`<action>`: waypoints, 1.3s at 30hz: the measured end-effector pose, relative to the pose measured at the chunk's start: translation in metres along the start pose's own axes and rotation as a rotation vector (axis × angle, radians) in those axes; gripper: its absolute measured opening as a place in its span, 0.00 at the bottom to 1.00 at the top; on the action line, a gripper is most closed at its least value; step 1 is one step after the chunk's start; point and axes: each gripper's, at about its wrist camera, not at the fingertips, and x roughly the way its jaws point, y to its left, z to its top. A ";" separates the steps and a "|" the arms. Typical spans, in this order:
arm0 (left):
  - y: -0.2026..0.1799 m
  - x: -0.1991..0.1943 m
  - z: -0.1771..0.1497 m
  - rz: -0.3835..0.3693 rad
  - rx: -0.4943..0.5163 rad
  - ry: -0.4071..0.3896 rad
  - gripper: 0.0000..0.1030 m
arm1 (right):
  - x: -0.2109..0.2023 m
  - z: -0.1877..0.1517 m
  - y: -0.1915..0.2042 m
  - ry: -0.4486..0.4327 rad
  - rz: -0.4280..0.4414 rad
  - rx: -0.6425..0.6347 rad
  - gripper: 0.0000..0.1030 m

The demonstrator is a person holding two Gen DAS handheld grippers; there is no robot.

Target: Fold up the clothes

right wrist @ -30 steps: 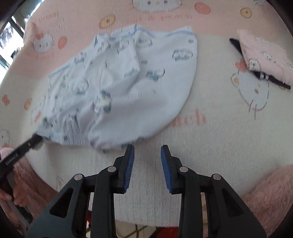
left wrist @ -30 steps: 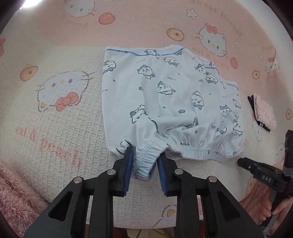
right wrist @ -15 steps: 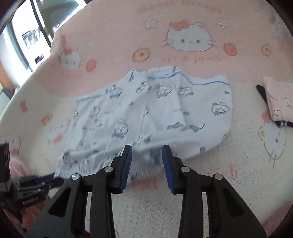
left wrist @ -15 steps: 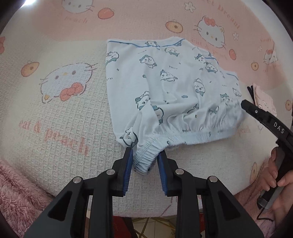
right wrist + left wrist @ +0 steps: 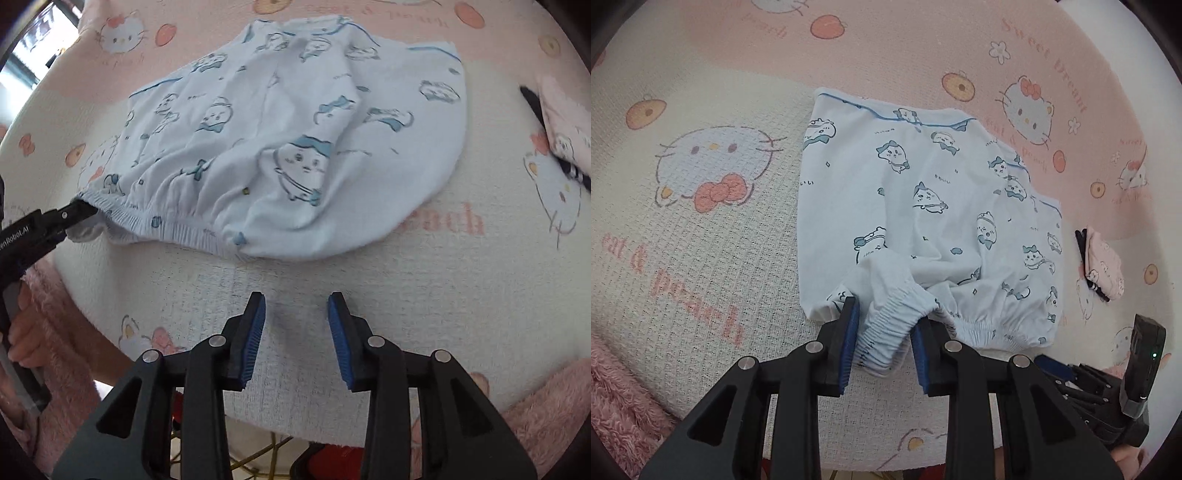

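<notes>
Now my left tongs grip the shorts by their elastic waistband; my right tongs gape empty just short of them.

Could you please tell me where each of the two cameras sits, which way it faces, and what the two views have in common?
Left wrist: sits on the left gripper, looking forward along its fingers at the elastic waistband bunched between them; the right gripper shows at lower right.
Right wrist: sits on the right gripper, open over the bedspread, facing the blue shorts; the left gripper and a hand show at left.
Shared: the shorts, the bedspread and the folded pink garment.
</notes>
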 end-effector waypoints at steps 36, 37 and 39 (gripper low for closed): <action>0.020 0.002 0.007 -0.033 -0.033 -0.001 0.28 | 0.035 0.037 0.115 -0.167 -0.290 -0.324 0.38; 0.021 0.008 0.006 0.005 -0.014 0.021 0.28 | 0.032 0.038 0.106 -0.169 -0.312 -0.297 0.38; 0.024 0.014 0.004 0.032 -0.012 0.042 0.28 | 0.024 0.042 0.083 -0.184 -0.344 -0.232 0.38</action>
